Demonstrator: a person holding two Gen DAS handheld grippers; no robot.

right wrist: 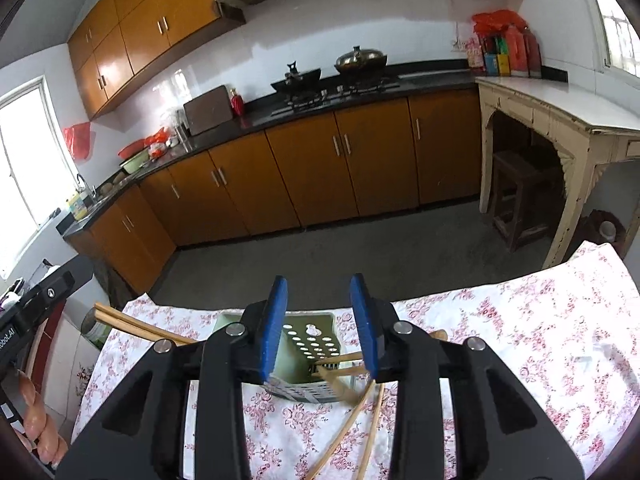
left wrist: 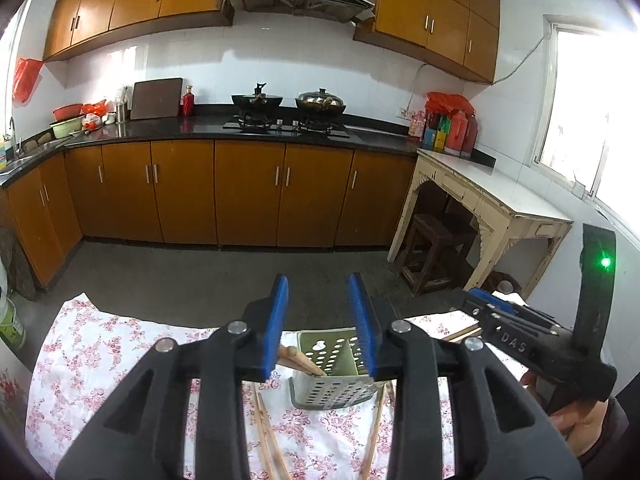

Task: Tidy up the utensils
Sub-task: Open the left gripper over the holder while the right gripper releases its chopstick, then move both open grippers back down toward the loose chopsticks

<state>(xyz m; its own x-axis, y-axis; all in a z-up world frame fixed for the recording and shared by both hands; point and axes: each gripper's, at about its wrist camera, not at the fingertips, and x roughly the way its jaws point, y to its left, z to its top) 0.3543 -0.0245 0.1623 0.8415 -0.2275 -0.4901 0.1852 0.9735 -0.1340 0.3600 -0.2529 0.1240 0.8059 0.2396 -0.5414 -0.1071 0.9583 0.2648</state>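
Centrally, pale green perforated holder [left wrist: 328, 384], wooden chopsticks [right wrist: 340, 364] poking inside

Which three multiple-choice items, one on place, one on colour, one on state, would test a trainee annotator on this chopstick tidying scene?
1. The perforated utensil holder lies on:
A. the floral tablecloth
B. the stove
C. the floor

2. The hand-held gripper pads are:
A. red
B. blue
C. green

3. The left hand-held gripper is:
A. open, holding nothing
B. shut on chopsticks
C. shut on the holder

Answers: 1 A, the holder rests tipped on the cloth; 2 B, both pads show blue; 3 A, a clear gap separates the pads.
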